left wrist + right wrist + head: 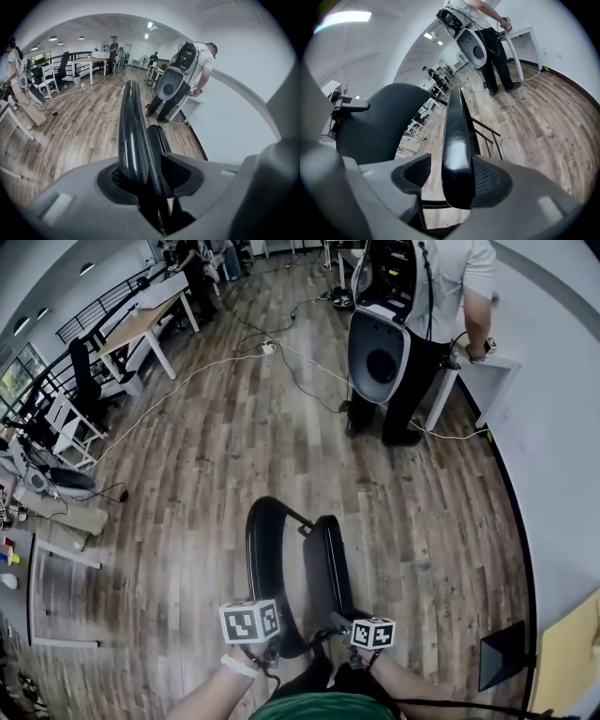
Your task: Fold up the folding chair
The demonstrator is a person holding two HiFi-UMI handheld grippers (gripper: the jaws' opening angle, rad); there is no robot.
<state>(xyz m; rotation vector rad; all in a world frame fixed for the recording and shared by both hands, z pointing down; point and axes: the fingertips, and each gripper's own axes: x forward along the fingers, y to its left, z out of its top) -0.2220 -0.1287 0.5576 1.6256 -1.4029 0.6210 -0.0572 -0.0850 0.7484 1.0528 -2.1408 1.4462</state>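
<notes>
The black folding chair (298, 570) stands on the wood floor just in front of me, its two panels drawn close together. My left gripper (267, 645) is at the chair's near left edge. In the left gripper view the chair's curved black rim (133, 136) runs up between the jaws of the left gripper (147, 180), with a thin gap on the right side, so the jaws are open. My right gripper (347, 626) is at the near right edge. A flat glossy panel of the chair (457, 150) lies against the right pad of the right gripper (445, 183), with floor showing beside the left pad; these jaws are open too.
A person (422, 324) carrying a large white and black shell stands a few steps ahead by a small white table (473, 371). Cables (281, 357) trail over the floor. Desks and chairs (103, 362) fill the left side. A white wall (553, 456) curves along the right.
</notes>
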